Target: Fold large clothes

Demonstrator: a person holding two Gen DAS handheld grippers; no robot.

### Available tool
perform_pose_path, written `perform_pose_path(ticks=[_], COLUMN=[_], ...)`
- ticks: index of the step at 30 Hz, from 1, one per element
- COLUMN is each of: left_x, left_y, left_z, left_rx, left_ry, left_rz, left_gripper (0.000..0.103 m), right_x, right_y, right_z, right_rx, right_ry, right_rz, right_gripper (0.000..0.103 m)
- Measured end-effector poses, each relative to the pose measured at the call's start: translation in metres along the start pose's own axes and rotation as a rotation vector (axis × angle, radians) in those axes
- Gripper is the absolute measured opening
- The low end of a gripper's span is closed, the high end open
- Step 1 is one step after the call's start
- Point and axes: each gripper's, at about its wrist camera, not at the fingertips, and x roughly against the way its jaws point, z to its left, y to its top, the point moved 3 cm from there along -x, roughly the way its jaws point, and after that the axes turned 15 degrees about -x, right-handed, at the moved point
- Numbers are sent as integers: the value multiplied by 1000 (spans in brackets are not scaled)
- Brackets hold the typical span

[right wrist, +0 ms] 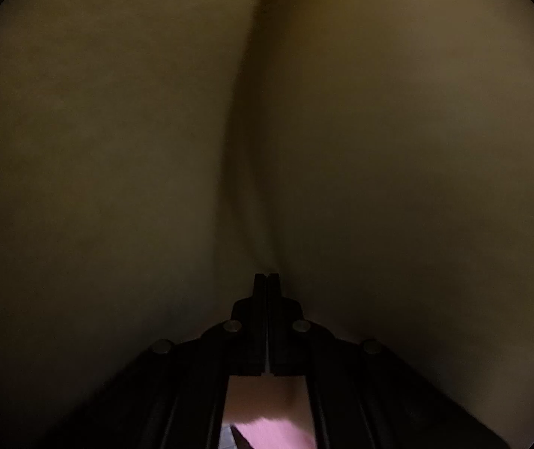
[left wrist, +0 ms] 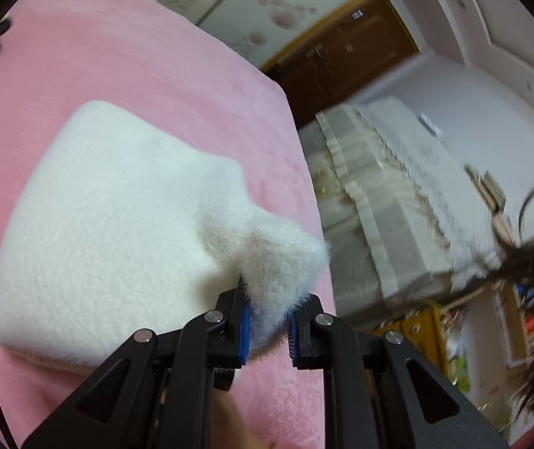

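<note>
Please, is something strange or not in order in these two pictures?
Yes. The right wrist view is almost all dark: cloth covers the lens around the shut right tool. The left tool grips a raised corner of the white fleece.

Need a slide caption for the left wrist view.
Left gripper pinches a corner of the white fleece garment over the pink blanket.

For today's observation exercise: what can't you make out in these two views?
- Right wrist view: dim fabric fills the frame, hiding the room; what it is stays unclear. The right claw is shut.
- Left wrist view: the white fleece garment has its near corner behind the left claw.
- Left wrist view: the shelf items at right are blurred.
</note>
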Motion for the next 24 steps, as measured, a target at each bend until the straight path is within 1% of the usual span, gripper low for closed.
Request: perform_pose_path(ticks=[3,5,7,9,12,13,14,15,17,18,21,23,24], left_x=[-4,-6,-6,-8,-11,-15,-18,-21,-27,-31,-46,-57,-67], left_y=[-4,-4,-5,-6,-6,-9,-11,-15,-23,-27,-39,-48,-54], left_z=[-15,-20,-21,-22,-22,-24,-26,-29,-31,-31,-32,-33,-33], left_rx=[-34,-28,-43,-77,-98,-107,-124,-143,-166,-171,-196,-224,-234], left_ry=[-6,-25,-16,12,16,16,21,29,36,35,43,35,27], left_rz=[14,20,33,51,84,97,111,123,148,163,195,217,248], left_gripper=[13,13,13,13,13,13,13,13,13,13,13,13,13], right_x=[12,23,36,54,86,96,110,119,132,135,138,138,142], right_y=[1,2,5,13,28,34,42,48,61,65,83,90,94], right_z=[-8,-9,-12,-15,-15,-14,-14,-14,-18,-20,-19,-15,-12], right_rx=[-17,-4,-3,3,20,24,37,49,40,37,62,79,94], right_ry=[2,-13,-15,-13,-21,-27,-55,-73,-65,-59,-94,-99,-111], right_rz=[38,32,15,-16,-94,-124,-174,-202,-230,-233,-262,-281,-304], right_gripper=[0,0,0,0,0,0,0,0,0,0,0,0,0])
